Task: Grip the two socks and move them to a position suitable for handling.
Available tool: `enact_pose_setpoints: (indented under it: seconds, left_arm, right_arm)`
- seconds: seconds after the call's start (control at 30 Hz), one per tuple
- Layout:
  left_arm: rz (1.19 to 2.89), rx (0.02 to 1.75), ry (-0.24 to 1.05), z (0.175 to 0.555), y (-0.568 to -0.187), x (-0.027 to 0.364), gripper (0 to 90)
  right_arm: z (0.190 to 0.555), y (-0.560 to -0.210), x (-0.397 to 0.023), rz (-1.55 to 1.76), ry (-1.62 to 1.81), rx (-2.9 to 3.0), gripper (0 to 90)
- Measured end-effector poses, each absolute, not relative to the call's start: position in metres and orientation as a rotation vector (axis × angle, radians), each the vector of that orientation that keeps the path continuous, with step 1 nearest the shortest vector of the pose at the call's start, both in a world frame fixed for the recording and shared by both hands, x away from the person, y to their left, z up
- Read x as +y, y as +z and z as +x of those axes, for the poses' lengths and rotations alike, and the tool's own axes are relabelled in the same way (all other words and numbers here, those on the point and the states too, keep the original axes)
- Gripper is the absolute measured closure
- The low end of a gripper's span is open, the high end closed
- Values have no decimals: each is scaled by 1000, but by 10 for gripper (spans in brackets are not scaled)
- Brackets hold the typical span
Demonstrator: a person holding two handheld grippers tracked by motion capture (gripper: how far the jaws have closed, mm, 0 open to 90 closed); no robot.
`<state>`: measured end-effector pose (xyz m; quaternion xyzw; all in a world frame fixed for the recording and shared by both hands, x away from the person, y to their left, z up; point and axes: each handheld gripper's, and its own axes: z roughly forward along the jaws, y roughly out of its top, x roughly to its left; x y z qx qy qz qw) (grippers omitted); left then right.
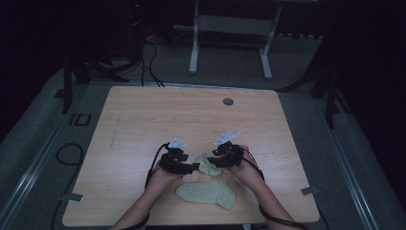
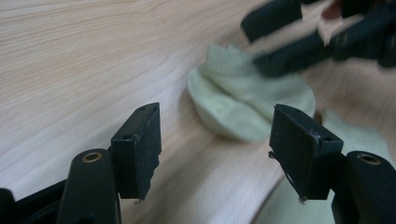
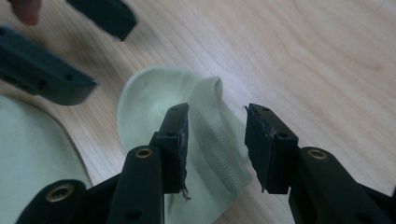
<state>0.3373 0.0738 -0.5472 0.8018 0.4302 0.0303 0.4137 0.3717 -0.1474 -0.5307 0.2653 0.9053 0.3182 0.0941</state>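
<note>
Right hand-held gripper [image 3: 215,144] is released, jaws apart and straddling the ribbed cuff of the folded sock [image 3: 187,135], nothing pinched yet. Left hand-held gripper [image 2: 215,149] is also released, jaws wide, empty, aimed at the same sock [image 2: 243,102] from the other side, w/ bare wood between its jaws.

Tabletop [image 1: 158,115]: big light-wood slab, mostly bare. Lots of open room fwd and to both sides; a small round grommet [image 1: 228,101] sits near the far edge, well apart from the work. Near edge is close behind the flat sock, so I'd keep any drag moving away from it.

Flat sock [image 1: 207,193]: pale green, lying flat near the person's edge, between the forearms. Folded sock [image 1: 207,163] is just beyond it, between the two grippers.

Handling, my read: light, limp knit, no stiffness, will droop and bunch when lifted. Not fragile, not slippery, cloth should grip fine on the pads. Best hold prob the cuff ridge, where the fabric stands up off the wood; flat areas would need a pinch against the tabletop. Can't tell if the two socks touch.
</note>
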Motion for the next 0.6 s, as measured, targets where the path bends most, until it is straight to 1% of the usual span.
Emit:
enact_pose_setpoints:
  seconds: [0.1, 0.13, 0.17, 0.2, 0.23, 0.27, 0.3, 0.33, 0.4, 0.47, 0.53, 0.6]
  left_arm:
    - [2065, 1089, 113, 348, -550, 65, 350]
    - [2071, 1095, 107, 351, -551, 63, 355]
    - [2086, 1105, 110, 354, -553, 62, 377]
    - [2097, 1118, 125, 357, -554, 62, 432]
    - [2091, 1118, 110, 360, -555, 62, 439]
    - [2087, 1116, 89, 361, -557, 62, 541]
    - [2095, 1122, 90, 362, -558, 61, 549]
    - [2093, 1114, 84, 363, -559, 60, 588]
    - [2094, 1080, 37, 363, -560, 57, 592]
    - [2109, 1063, 50, 362, -561, 54, 645]
    - [2109, 1066, 36, 363, -562, 52, 747]
    - [2098, 1079, 58, 361, -563, 50, 863]
  right_arm:
    - [372, -537, -147, 782, 908, 2697, 597]
    - [372, -539, -147, 783, 901, 2700, 601]
    - [372, -540, -148, 784, 899, 2704, 613]
    - [372, -541, -148, 785, 893, 2703, 622]
    - [373, -542, -148, 788, 881, 2702, 632]
    - [373, -544, -149, 797, 873, 2705, 657]
    - [373, -545, -149, 794, 865, 2708, 660]
    - [373, -547, -150, 797, 873, 2709, 670]
    - [374, -547, -151, 795, 888, 2710, 674]
    - [374, -548, -153, 807, 911, 2708, 696]
    - [374, -549, -153, 811, 922, 2709, 739]
    - [373, -548, -152, 808, 916, 2707, 806]
